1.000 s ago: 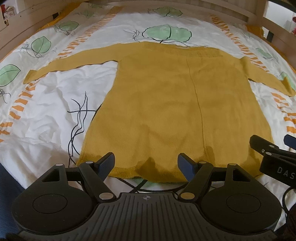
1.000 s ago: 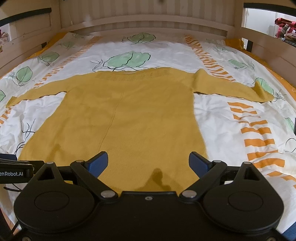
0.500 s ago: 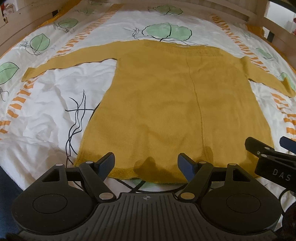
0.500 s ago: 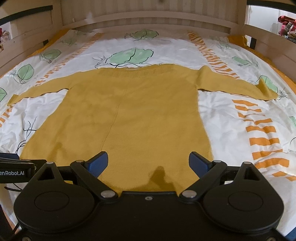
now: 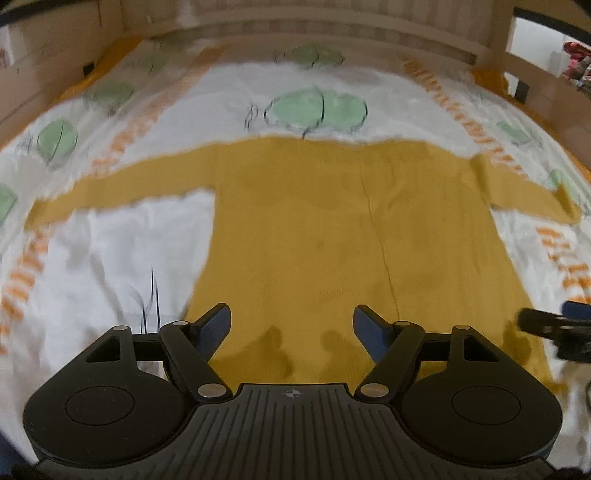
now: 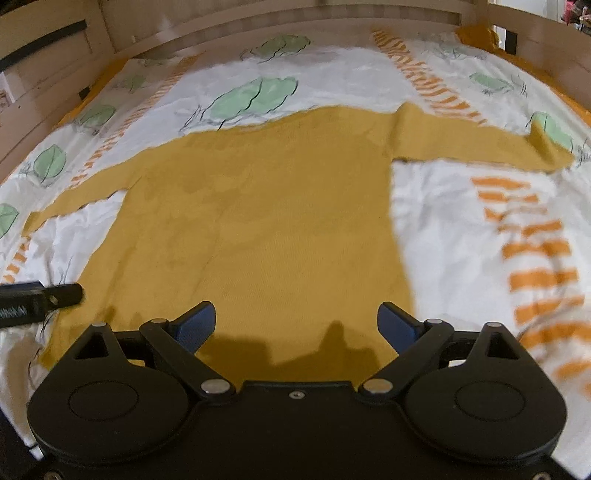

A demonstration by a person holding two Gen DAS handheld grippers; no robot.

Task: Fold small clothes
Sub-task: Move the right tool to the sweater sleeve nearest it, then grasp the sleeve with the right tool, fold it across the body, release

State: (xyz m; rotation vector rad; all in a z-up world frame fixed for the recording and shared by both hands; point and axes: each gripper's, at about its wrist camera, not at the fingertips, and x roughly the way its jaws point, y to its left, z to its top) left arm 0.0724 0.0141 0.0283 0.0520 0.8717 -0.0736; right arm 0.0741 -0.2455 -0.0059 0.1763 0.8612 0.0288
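Observation:
A mustard-yellow long-sleeved knit top (image 5: 332,236) lies flat on the bed, sleeves spread left and right, hem towards me. It also shows in the right wrist view (image 6: 266,229). My left gripper (image 5: 291,325) is open and empty, above the hem's left half. My right gripper (image 6: 297,325) is open and empty, above the hem's right half. The right gripper's tip shows at the right edge of the left wrist view (image 5: 554,326); the left gripper's tip shows at the left edge of the right wrist view (image 6: 37,299).
The bed has a white sheet (image 6: 461,229) printed with green leaves and orange stripes. Wooden bed rails (image 5: 332,33) run around the far end and both sides (image 6: 44,103).
Both grippers have moved forward over the hem and the views tilt up towards the headboard. The left view is blurred by motion. The top lies as before.

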